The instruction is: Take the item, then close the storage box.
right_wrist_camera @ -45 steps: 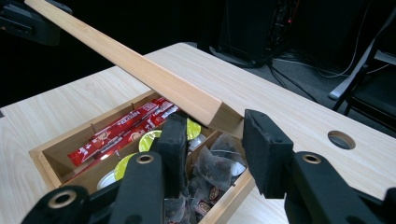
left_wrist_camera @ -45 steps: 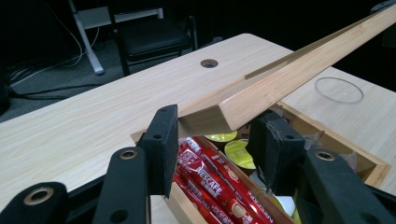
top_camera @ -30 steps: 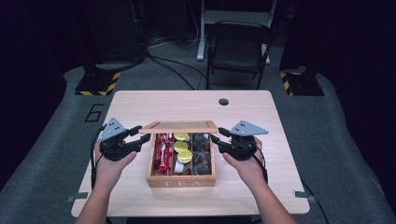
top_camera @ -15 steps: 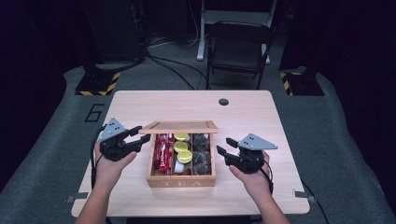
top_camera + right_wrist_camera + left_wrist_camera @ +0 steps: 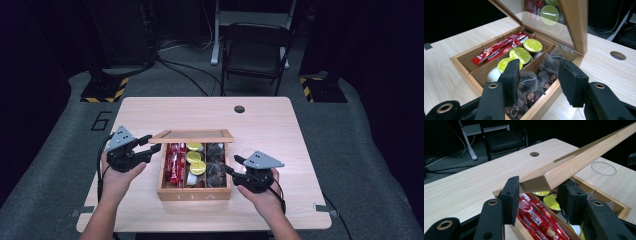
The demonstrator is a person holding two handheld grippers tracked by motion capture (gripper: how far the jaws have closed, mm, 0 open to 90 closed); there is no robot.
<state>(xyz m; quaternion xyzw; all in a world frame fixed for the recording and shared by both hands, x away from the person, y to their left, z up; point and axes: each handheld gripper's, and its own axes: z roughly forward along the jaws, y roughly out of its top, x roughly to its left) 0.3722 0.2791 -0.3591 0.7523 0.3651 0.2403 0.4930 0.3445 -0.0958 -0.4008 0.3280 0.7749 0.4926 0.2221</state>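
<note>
**Wooden tea box, lid raised, on bench**

Tea box (image 5: pixel 195 192): light wood, set near the bench's (image 5: pixel 280 130) near edge, centred between both hands. Three compartments: red stick sachets (image 5: pixel 174 164) at left, yellow-green capsules (image 5: pixel 196 162) in the middle, clear tea bags (image 5: pixel 216 167) at right.

Lid (image 5: pixel 192 136): glazed wooden frame, hinged at the far side, propped up at a slant.

Left gripper (image 5: pixel 152 145): at the box's far left corner, jaws set around the lid's left corner; in the left gripper view (image 5: pixel 540 195) the wood sits between the pads, and contact on both sides cannot be told.

Right gripper (image 5: pixel 231 165): just right of the box, jaws spread wide and holding nothing, aimed at the tea-bag compartment (image 5: pixel 537 75).
</note>
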